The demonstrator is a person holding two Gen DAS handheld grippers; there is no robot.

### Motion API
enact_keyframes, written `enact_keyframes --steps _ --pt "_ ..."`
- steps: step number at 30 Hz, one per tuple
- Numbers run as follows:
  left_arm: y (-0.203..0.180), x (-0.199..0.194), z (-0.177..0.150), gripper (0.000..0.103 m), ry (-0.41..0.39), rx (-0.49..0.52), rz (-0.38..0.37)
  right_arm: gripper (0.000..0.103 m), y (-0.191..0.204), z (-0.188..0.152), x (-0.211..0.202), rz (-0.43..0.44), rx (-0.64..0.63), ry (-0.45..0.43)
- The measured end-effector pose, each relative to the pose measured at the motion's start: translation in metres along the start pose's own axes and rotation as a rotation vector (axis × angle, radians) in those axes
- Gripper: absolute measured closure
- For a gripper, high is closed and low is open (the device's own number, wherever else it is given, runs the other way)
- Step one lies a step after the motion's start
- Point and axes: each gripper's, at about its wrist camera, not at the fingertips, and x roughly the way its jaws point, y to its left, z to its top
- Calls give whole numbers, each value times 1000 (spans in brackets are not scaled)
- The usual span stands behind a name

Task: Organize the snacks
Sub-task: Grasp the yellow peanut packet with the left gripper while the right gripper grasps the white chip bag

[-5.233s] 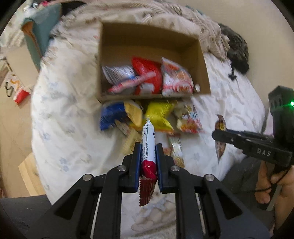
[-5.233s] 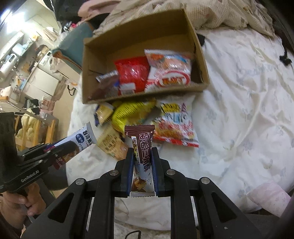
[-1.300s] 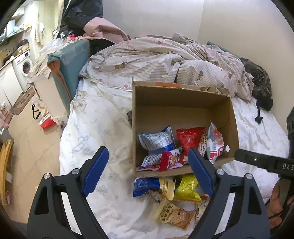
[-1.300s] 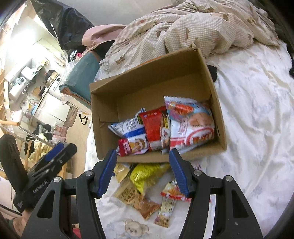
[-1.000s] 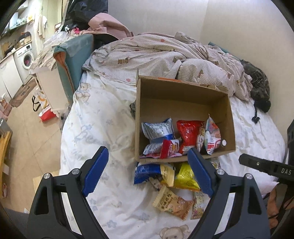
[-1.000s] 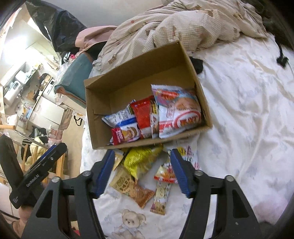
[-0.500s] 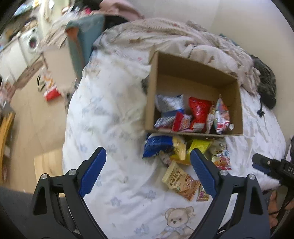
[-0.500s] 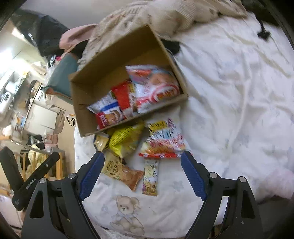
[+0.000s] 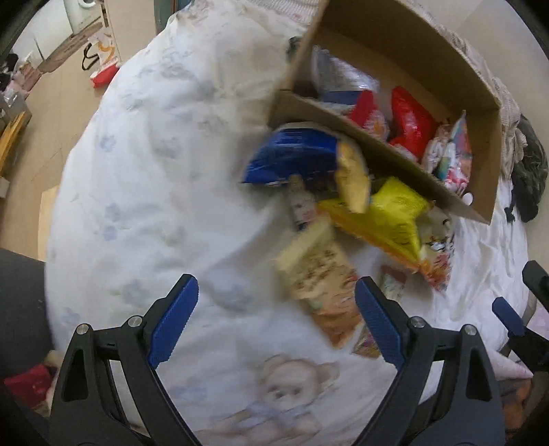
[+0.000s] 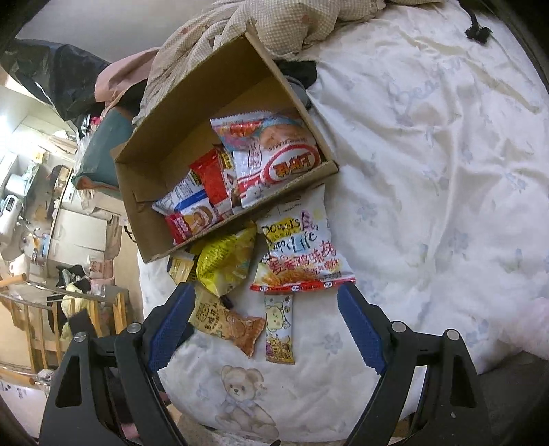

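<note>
A cardboard box [image 10: 164, 137] lies on the bed and holds a white-and-red bag [image 10: 271, 154], a red packet [image 10: 212, 178] and a blue-and-white packet [image 10: 185, 202]. In front of it lie a white "Powers Life" bag [image 10: 298, 247], a yellow bag [image 10: 226, 260], an orange-tan packet [image 10: 226, 319] and a slim bar [image 10: 279, 329]. My right gripper [image 10: 266, 327] hangs open and empty above the packet and bar. My left gripper [image 9: 274, 319] is open and empty near the tan packet [image 9: 319, 284], with a blue bag [image 9: 291, 154] and the yellow bag [image 9: 384, 212] beyond. The left view is blurred.
A rumpled checked quilt [image 10: 274, 27] lies behind the box [image 9: 394, 154]. Dark cloth [image 9: 528, 171] sits at the bed's far right. The bed's left edge drops to the floor [image 9: 51, 96] with clutter. A bear print [image 10: 243, 387] marks the near sheet. The right gripper's blue tip [image 9: 507, 319] shows at the left view's right edge.
Both grippers, earlier shut on snack bars, are now empty. Over the last second both sank toward the loose snacks; the left dropped and rolled most, and the right jaws widened.
</note>
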Motion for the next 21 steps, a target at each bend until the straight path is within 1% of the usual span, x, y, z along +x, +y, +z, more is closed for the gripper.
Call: enact_keyframes --steps 2,4,5,6,8,9,11,13,14,16,19,20,21 --pt "-10 3 -1 12 -9 -27 -3 15 -1 2 -2 1 7 -10" --pt "-15 7 1 12 -7 -84 -2 15 -4 5 -2 1 18 -14" --pt "-19 9 2 12 -10 -110 10 15 -6 6 -1 3 29 -10" --pt "-23 12 2 12 -12 -114 24 15 -7 7 0 8 38 -6" --pt "-33 21 0 12 -9 -99 66 15 -10 8 2 27 58 7" --pt "-40 30 -2 12 13 -74 90 15 -10 9 3 34 65 9" --pt "-47 49 -6 12 71 -56 112 15 -9 10 3 45 71 10" --pt "-42 59 -10 12 109 -77 130 15 -7 11 4 48 65 10" --pt "-39 61 -12 12 102 -80 120 15 -7 11 4 49 62 11" --pt "-42 62 -13 13 102 -43 120 15 -6 12 4 53 66 12" --pt "-44 61 -15 22 114 -11 128 15 -8 13 4 64 80 14" --pt "-45 60 -15 27 116 -5 127 15 -8 14 5 70 87 15" --pt "-43 58 -15 37 118 4 124 15 -8 14 4 73 90 14"
